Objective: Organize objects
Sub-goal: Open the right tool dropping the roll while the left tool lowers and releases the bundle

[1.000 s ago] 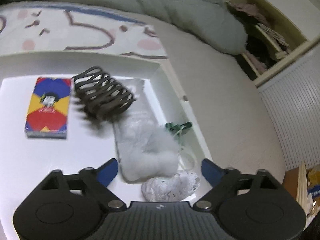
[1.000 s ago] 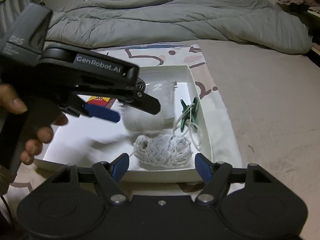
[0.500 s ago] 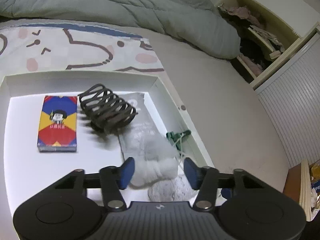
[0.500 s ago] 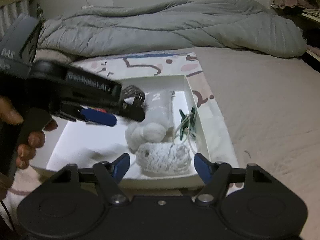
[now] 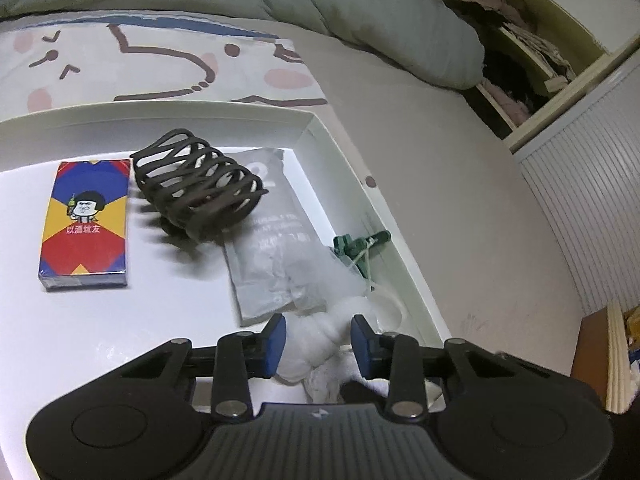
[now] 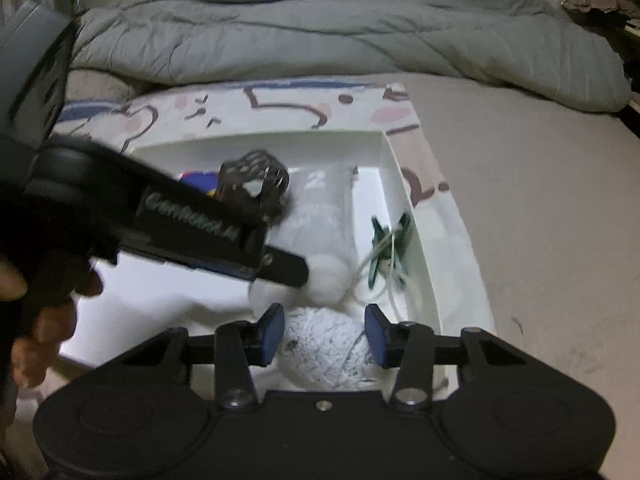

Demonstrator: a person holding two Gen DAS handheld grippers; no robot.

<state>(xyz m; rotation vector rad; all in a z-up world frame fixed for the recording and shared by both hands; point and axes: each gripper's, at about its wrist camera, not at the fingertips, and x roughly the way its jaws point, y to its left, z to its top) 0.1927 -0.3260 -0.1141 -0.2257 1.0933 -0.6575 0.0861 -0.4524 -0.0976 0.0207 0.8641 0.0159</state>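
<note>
A white tray (image 5: pixel 348 172) on the bed holds a colourful card box (image 5: pixel 86 224), a dark wire spiral (image 5: pixel 196 188), a grey pouch (image 5: pixel 276 248), a green clip with cord (image 5: pixel 358 246), a white fluffy bundle (image 5: pixel 316 340) and a speckled yarn ball (image 6: pixel 324 344). My left gripper (image 5: pixel 318 340) is shut on the white fluffy bundle at the tray's near right. My right gripper (image 6: pixel 324 334) has closed in around the yarn ball, pads at its sides. The tray (image 6: pixel 396 172) and the left gripper's body (image 6: pixel 192 236) show in the right wrist view.
A grey duvet (image 6: pixel 340 36) lies behind the tray, on a patterned sheet (image 5: pixel 160 56). An open shelf with clothes (image 5: pixel 516 64) and a ribbed white wall panel (image 5: pixel 588 200) stand to the right. Plain bed surface (image 6: pixel 540 200) lies right of the tray.
My left gripper has closed from wide open onto the white fluffy bundle. My right gripper has moved forward over the tray edge and narrowed around the yarn ball.
</note>
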